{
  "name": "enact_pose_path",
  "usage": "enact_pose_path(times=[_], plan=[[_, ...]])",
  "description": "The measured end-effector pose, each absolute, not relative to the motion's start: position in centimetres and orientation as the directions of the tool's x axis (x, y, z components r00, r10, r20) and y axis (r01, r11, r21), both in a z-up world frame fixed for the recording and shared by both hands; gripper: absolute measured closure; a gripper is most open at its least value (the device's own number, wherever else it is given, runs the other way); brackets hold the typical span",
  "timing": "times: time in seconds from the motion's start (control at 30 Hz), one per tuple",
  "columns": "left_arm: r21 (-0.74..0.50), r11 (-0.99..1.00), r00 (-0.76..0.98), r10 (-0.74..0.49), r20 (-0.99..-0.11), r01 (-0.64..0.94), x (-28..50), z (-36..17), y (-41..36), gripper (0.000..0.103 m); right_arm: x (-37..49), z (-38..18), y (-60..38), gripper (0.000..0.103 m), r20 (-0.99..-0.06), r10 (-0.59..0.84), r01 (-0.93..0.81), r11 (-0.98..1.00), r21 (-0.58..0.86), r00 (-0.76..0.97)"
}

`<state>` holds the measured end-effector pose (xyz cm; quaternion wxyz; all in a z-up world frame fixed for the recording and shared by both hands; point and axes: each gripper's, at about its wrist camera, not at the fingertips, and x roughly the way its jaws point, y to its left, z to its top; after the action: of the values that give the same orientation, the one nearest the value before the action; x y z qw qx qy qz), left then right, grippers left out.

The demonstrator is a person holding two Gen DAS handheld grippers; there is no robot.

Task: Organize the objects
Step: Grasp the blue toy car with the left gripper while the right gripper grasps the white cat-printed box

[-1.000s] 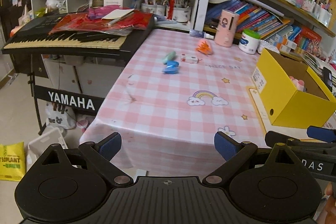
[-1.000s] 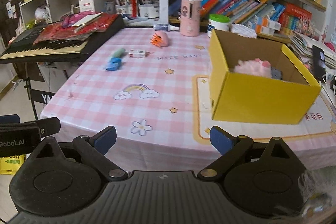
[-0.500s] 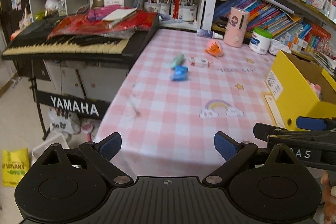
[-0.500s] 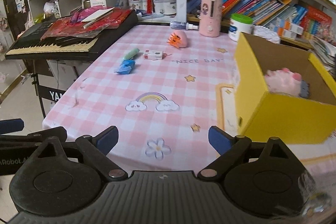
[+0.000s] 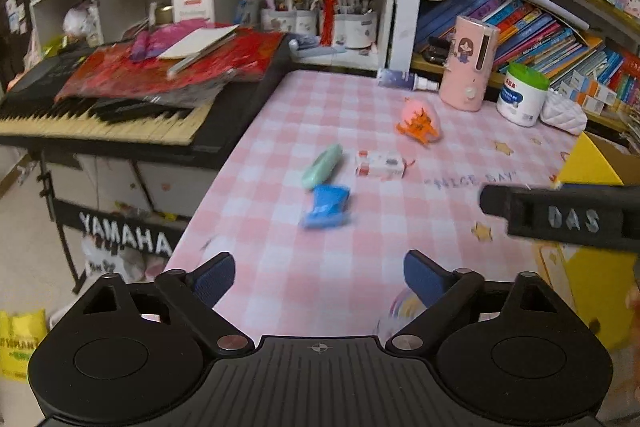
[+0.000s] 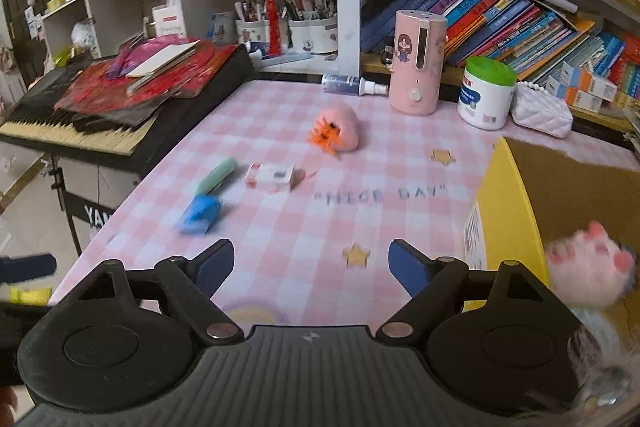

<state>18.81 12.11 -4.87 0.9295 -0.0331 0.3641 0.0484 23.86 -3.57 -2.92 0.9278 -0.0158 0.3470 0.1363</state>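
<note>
Left claw (image 5: 319, 275) spread, narrowing, nothing between pads; right claw (image 6: 311, 265) same, closing on air. Both above pink checked tabletop (image 5: 360, 251). Blue toy (image 5: 326, 207), green tube (image 5: 322, 166), small white box (image 5: 379, 164) clustered mid-tabletop; yellow box (image 6: 508, 223) at right.

Both wrist views over table (image 5: 320, 267)

The left gripper (image 5: 319, 277) hangs over the pink checked table (image 5: 360, 251), jaws closing on nothing. Ahead lie a blue toy (image 5: 327, 206), a green tube (image 5: 322, 166) and a small white box (image 5: 379, 164).
</note>
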Motion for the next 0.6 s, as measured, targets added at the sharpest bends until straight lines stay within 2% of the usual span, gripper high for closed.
enact_pose_path(times=[0.1,0.33,0.43,0.5,0.57,0.6], plan=[[-0.01,0.995,0.737,0.066,-0.673,-0.098,21.4,-5.5,11.5,0.018,26.9,-3.0,-3.3,0.021,-0.642,0.26,-0.265,0.96,0.09,0.721],[0.012,0.995,0.709,0.079,-0.701,-0.099,27.0,-8.1,11.4,0.048,31.9,-3.3,-1.7,0.021,-0.622,0.29,-0.32,0.945,0.065,0.727],[0.027,0.995,0.687,0.086,-0.722,-0.096,28.7,-9.1,11.4,0.051,33.6,-4.0,-1.0,0.021,-0.641,0.307,-0.349,0.935,0.064,0.703],[0.024,0.995,0.672,0.081,-0.736,-0.094,29.6,-9.7,11.5,0.057,34.7,-4.6,-0.6,0.021,-0.655,0.315,-0.36,0.93,0.07,0.687],[0.001,0.995,0.642,0.064,-0.764,-0.097,30.2,-10.4,12.0,0.073,35.5,-5.3,-0.1,0.021,-0.67,0.313,-0.365,0.929,0.068,0.673],[-0.011,0.995,0.637,0.057,-0.769,-0.102,30.3,-10.6,12.2,0.074,35.8,-5.6,0.2,0.021,-0.677,0.312,-0.369,0.927,0.065,0.667]])
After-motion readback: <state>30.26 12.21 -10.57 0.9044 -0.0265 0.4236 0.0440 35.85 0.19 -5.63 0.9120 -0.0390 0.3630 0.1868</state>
